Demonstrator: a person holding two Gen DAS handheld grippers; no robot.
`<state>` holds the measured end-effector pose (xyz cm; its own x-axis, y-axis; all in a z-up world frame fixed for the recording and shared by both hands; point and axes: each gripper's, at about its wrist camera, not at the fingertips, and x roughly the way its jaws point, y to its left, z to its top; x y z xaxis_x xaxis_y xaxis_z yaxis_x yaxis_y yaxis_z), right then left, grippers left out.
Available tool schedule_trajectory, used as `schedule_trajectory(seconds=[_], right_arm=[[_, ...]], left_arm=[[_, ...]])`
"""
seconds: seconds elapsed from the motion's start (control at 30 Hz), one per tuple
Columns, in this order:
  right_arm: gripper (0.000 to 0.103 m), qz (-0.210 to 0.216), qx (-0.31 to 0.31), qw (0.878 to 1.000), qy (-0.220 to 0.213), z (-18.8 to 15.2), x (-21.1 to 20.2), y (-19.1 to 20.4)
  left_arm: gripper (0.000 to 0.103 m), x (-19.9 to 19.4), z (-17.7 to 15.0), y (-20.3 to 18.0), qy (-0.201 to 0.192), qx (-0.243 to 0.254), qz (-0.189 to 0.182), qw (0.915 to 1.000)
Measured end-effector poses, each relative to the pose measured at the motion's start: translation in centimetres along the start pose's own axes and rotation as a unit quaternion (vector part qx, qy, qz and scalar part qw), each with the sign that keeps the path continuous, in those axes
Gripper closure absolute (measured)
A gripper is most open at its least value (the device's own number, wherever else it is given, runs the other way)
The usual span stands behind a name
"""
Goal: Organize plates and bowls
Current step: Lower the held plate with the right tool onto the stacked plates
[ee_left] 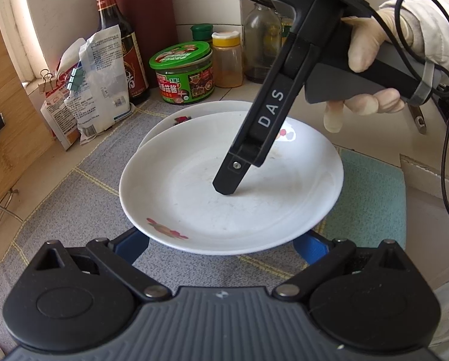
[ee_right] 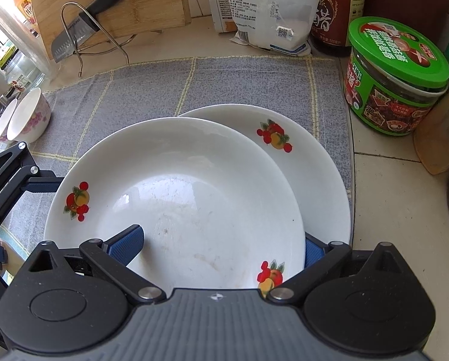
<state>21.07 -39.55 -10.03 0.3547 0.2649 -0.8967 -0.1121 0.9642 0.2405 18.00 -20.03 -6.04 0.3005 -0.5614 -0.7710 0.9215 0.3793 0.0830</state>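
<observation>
Two white plates with fruit prints lie on a grey cloth mat. The top plate rests offset on the lower plate. My right gripper is open, one blue finger inside the top plate and the other outside its rim; in the left wrist view its finger touches the plate's middle. My left gripper is open with its blue fingers under the plate's near rim. Two pink-flowered bowls stand at the mat's left edge.
A green-lidded jar, a dark sauce bottle, clipped bags, a yellow-capped jar and a glass bottle line the back wall. A cutting board and knife stand on a wire rack. A teal cloth lies at right.
</observation>
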Motion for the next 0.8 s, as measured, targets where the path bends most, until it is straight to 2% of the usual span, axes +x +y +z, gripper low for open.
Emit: schedule_trajectory(seconds=[0.8], right_arm=[[0.000,-0.009,0.004,1.000,0.005,-1.07,-1.09,0.15]], left_arm=[[0.002,0.44,-0.01,0.24,0.001,0.002,0.009,1.0000]])
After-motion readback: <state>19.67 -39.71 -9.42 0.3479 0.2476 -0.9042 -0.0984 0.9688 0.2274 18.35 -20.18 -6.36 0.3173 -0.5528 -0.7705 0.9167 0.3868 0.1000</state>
